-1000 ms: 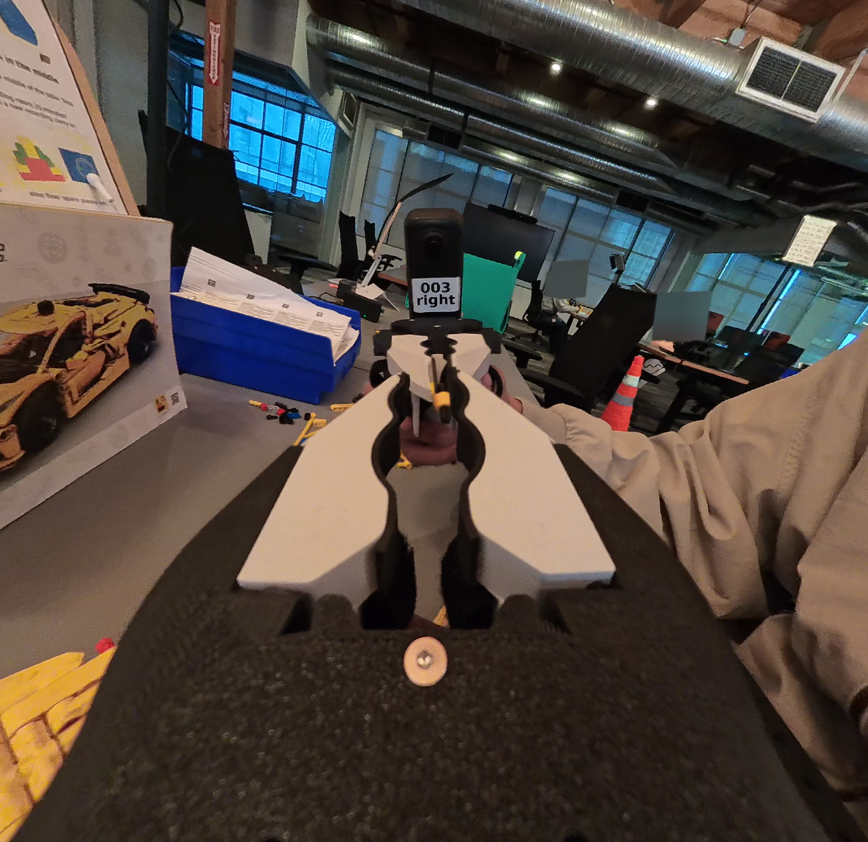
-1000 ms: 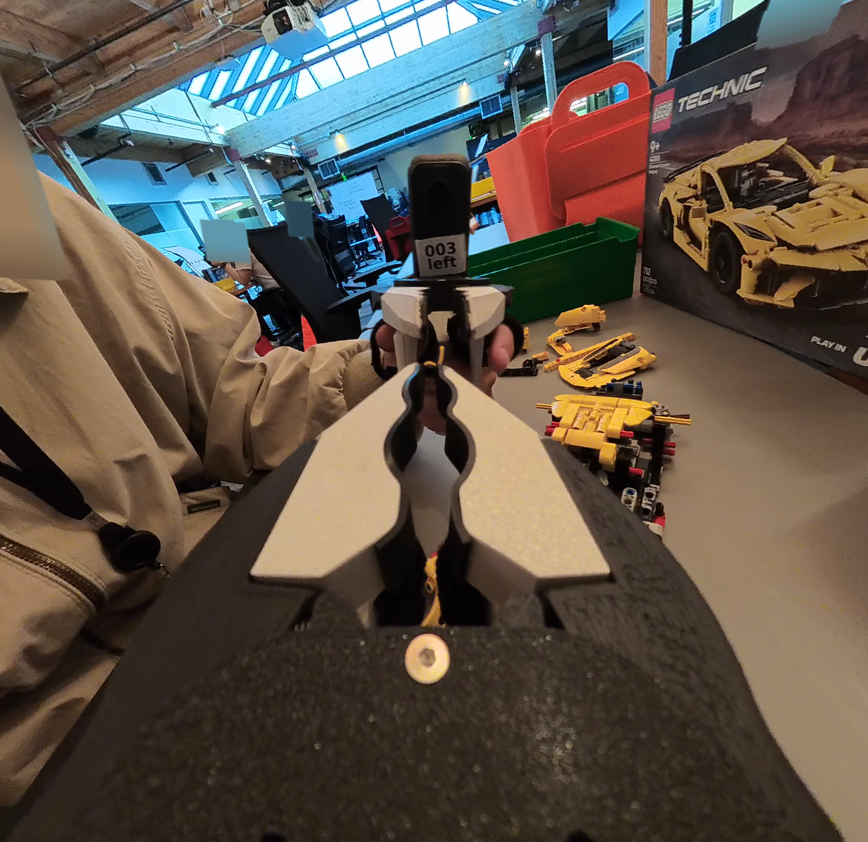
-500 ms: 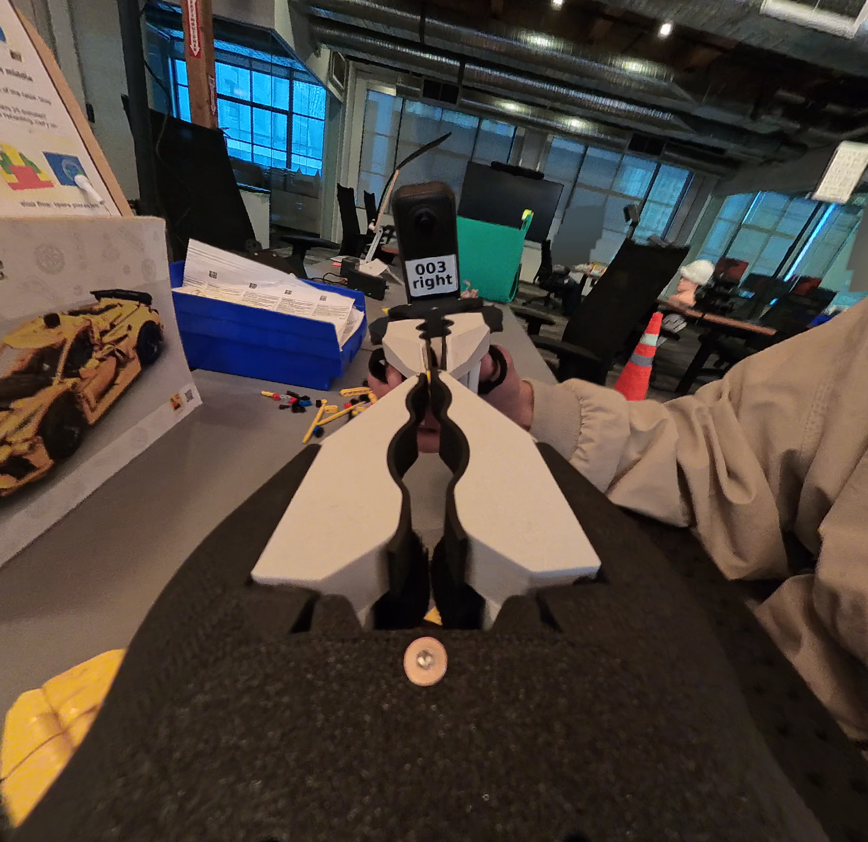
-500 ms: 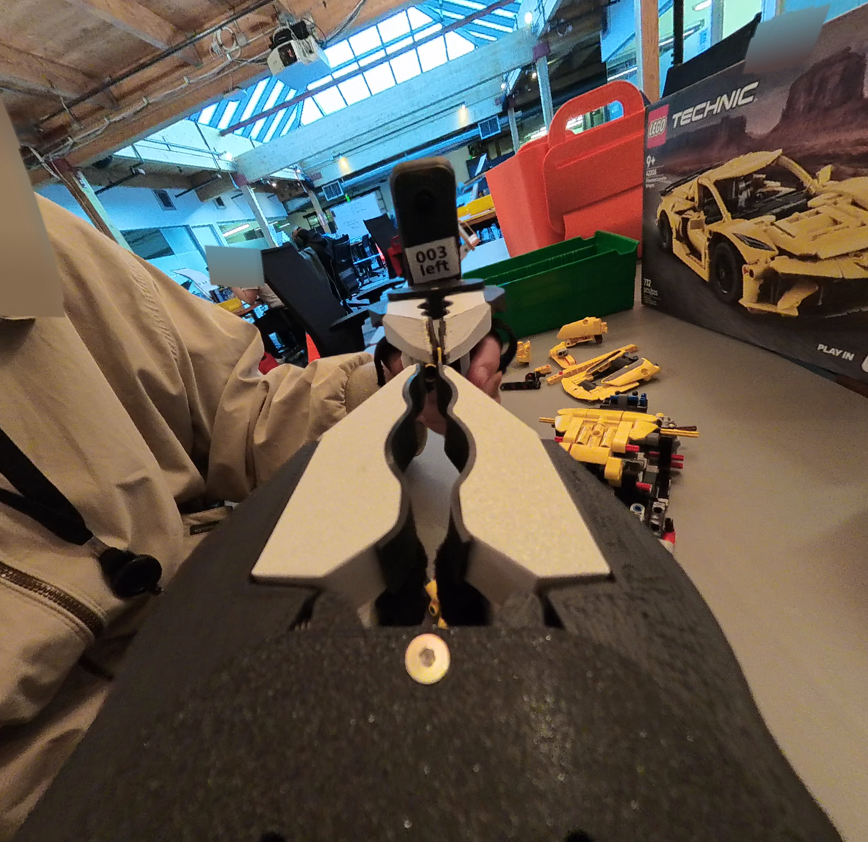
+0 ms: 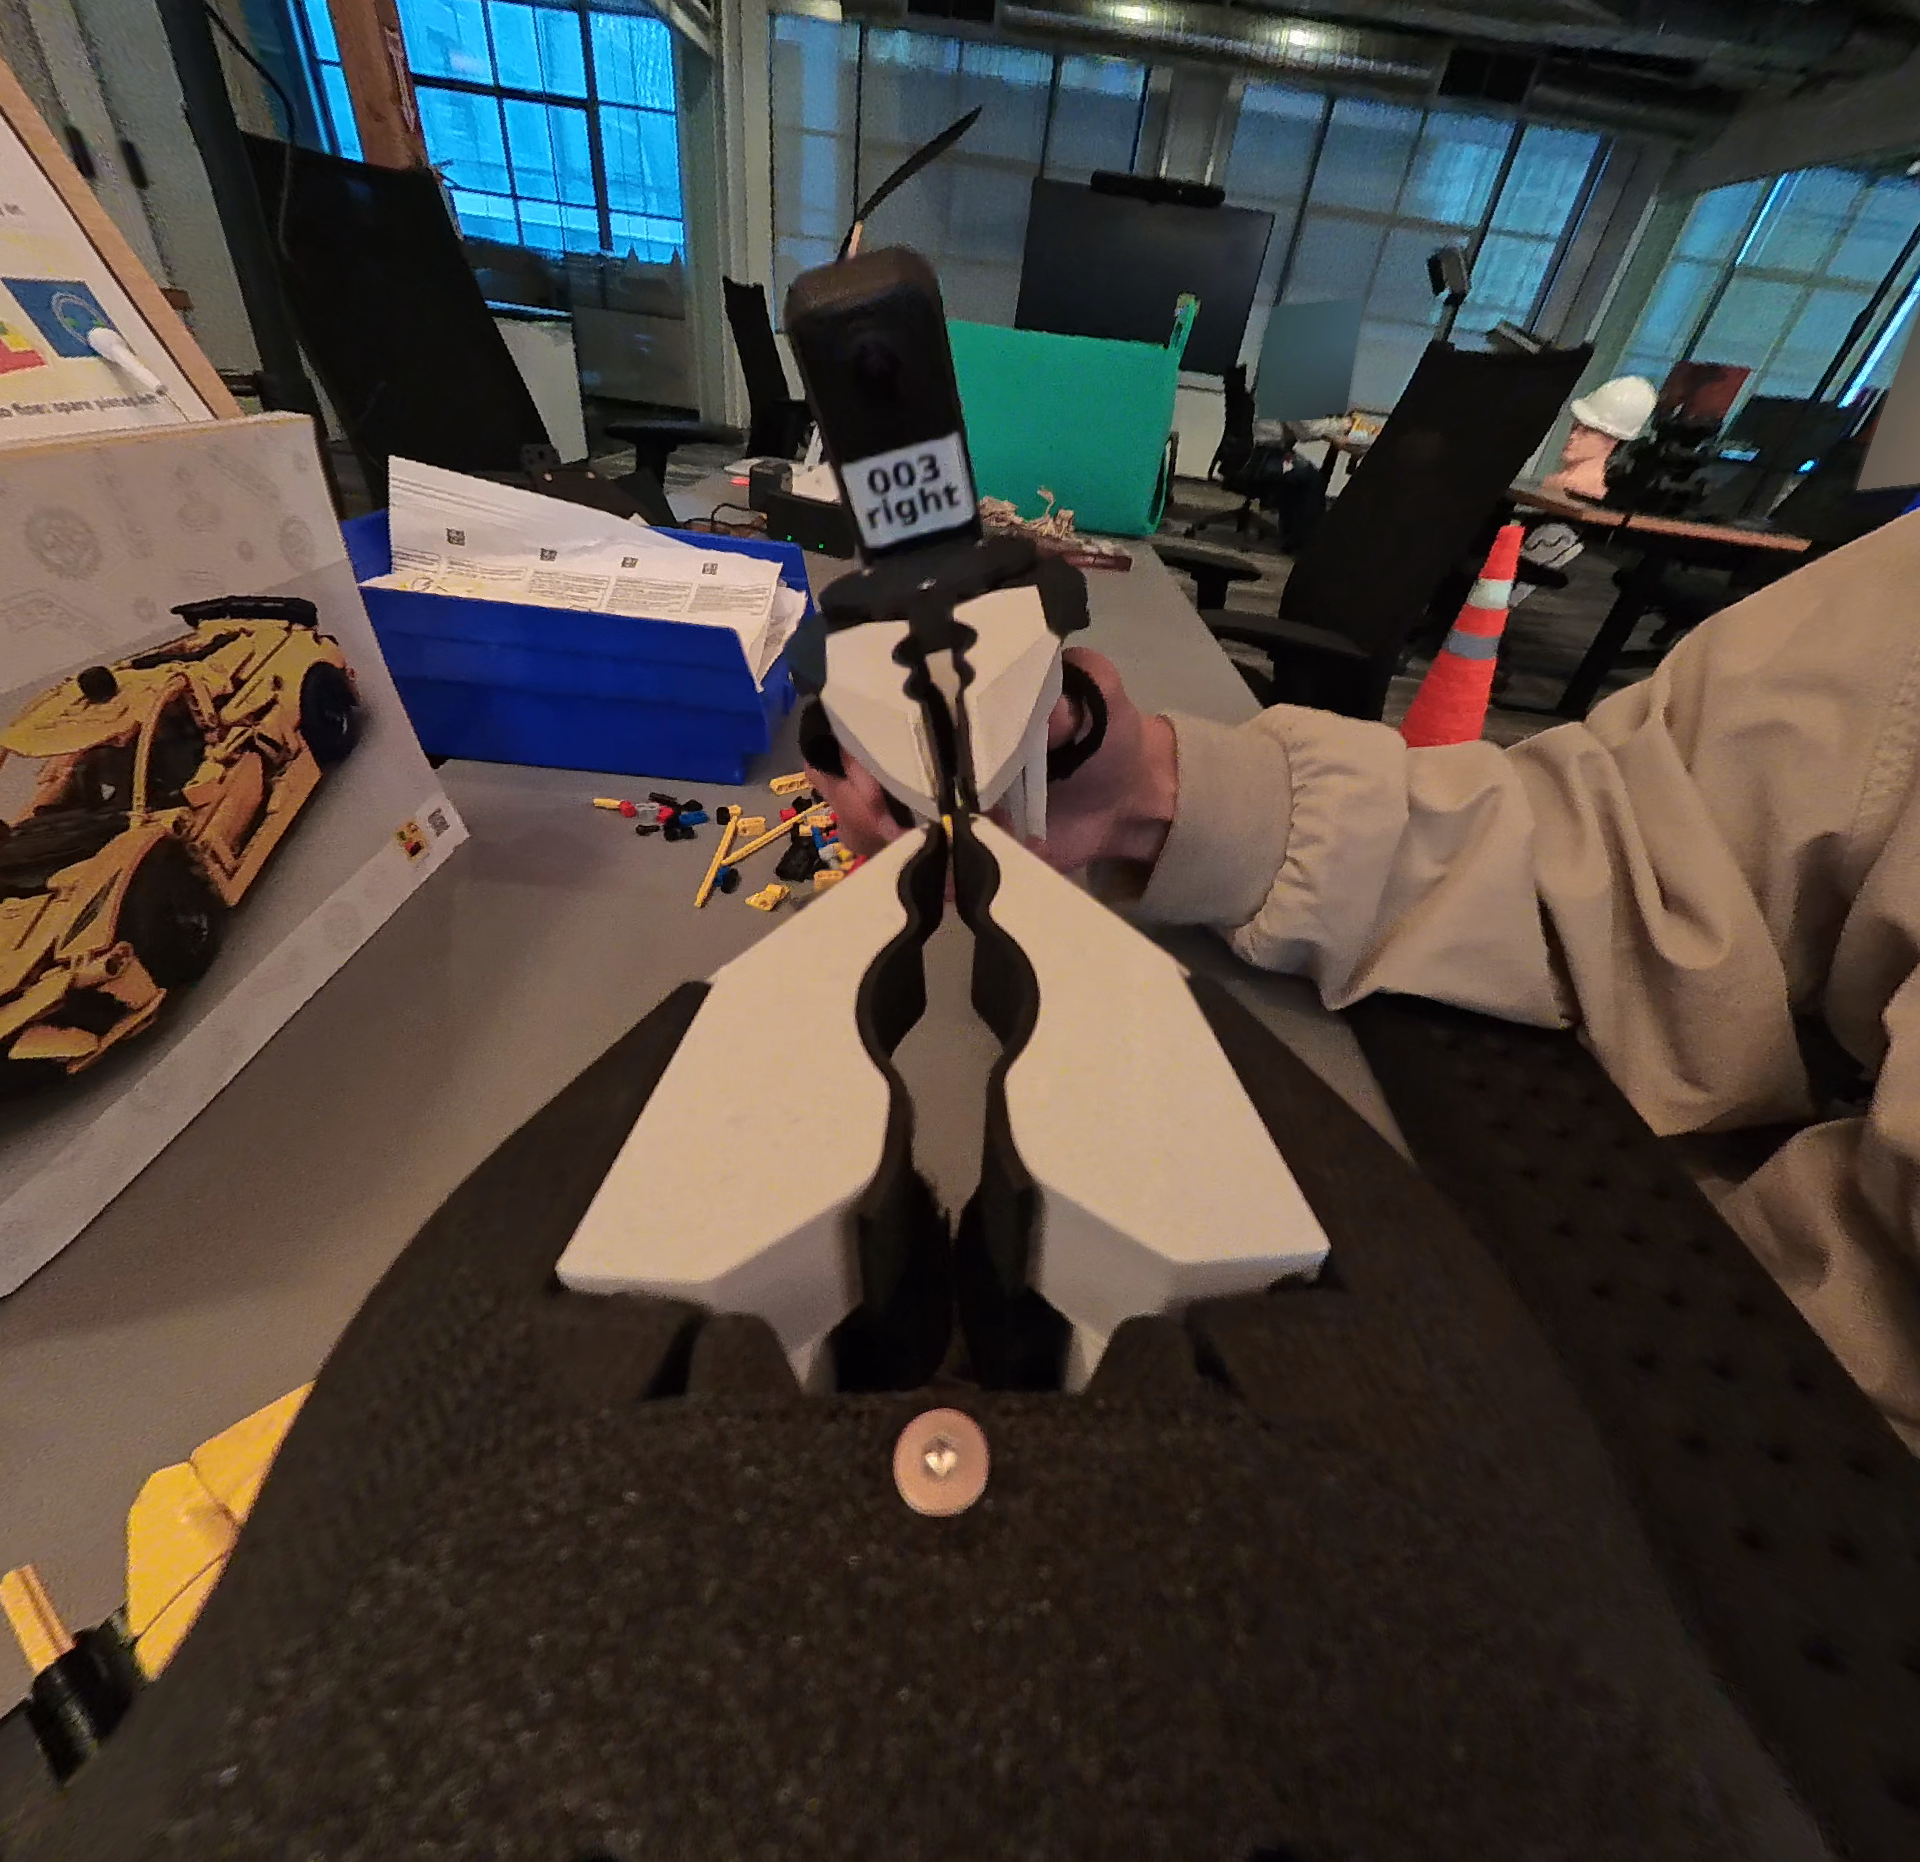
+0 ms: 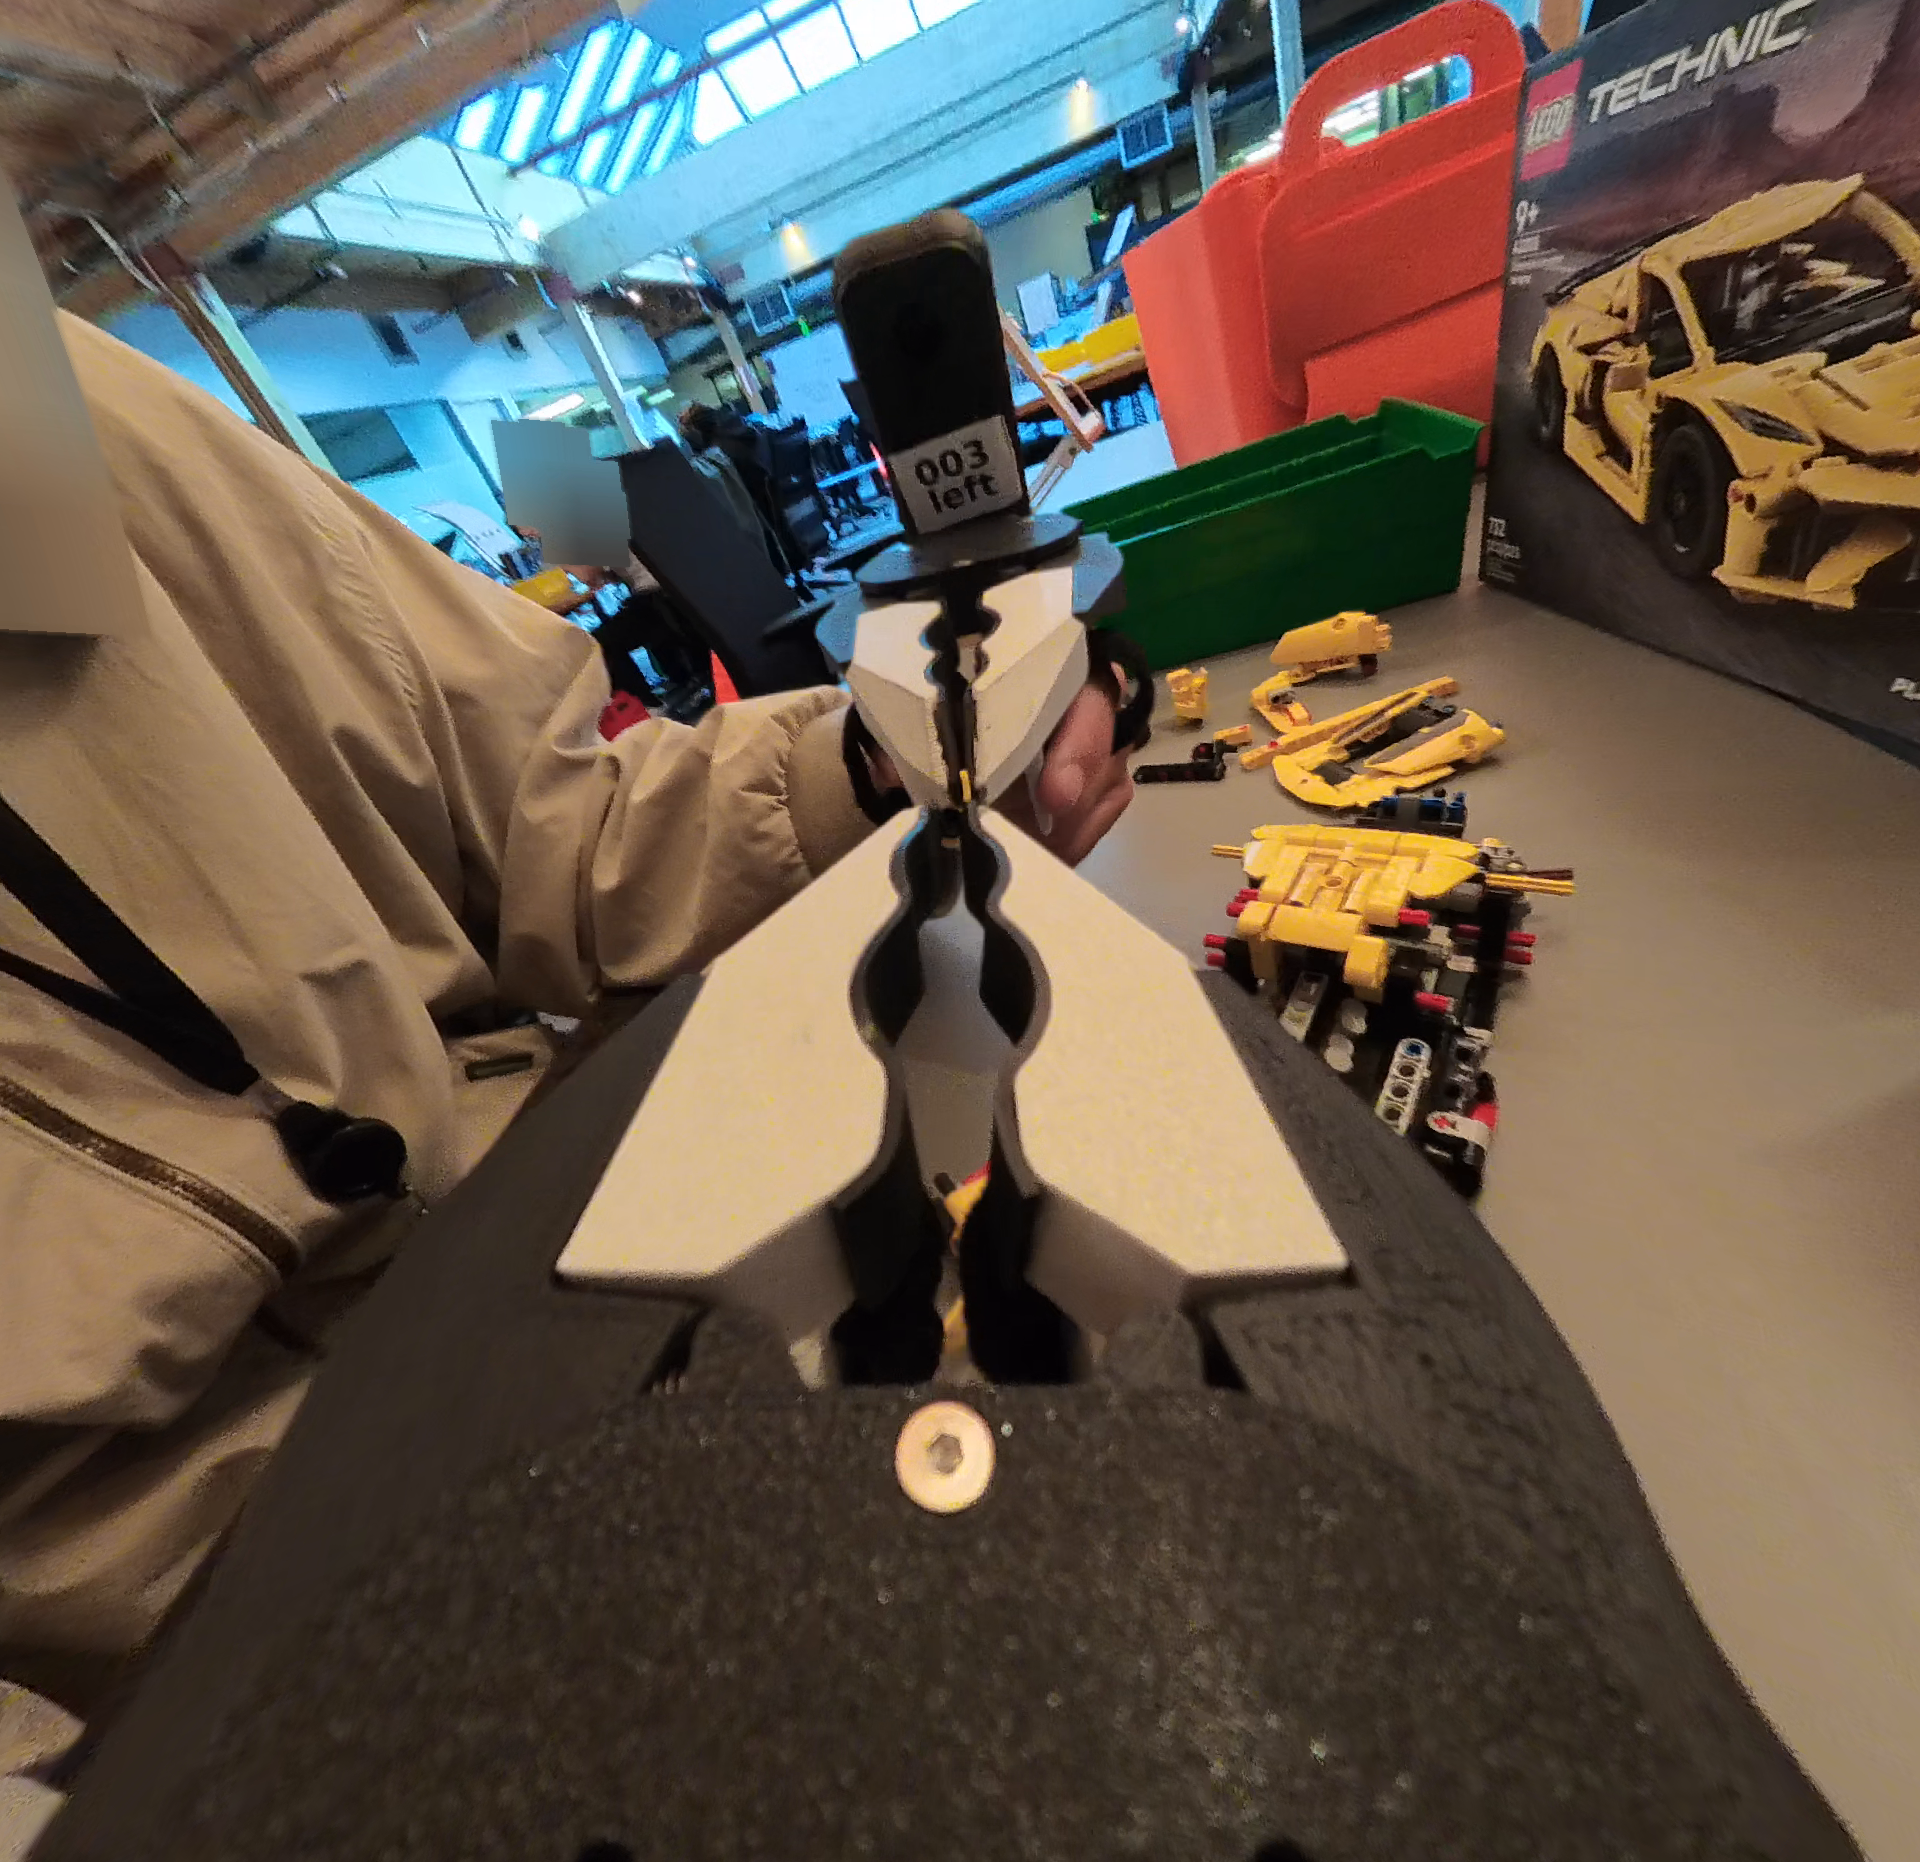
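My two grippers meet tip to tip above the grey table. In the left wrist view my left gripper is shut, and the right gripper faces it, shut, held in a hand with a beige sleeve. In the right wrist view my right gripper is shut on a small dark pin. The left gripper faces it, shut on a small yellow piece. The two pieces touch where the tips meet; how they fit is hidden.
A blue bin with papers, loose small pieces and a box with a yellow car picture lie left. A partly built yellow model, yellow panels, a green bin and an orange bag lie right. The grippers are tip to tip, or close to it.
The two grippers have closed the gap and now meet tip to tip. Both views have tilted down a little toward the table. Both stay shut.
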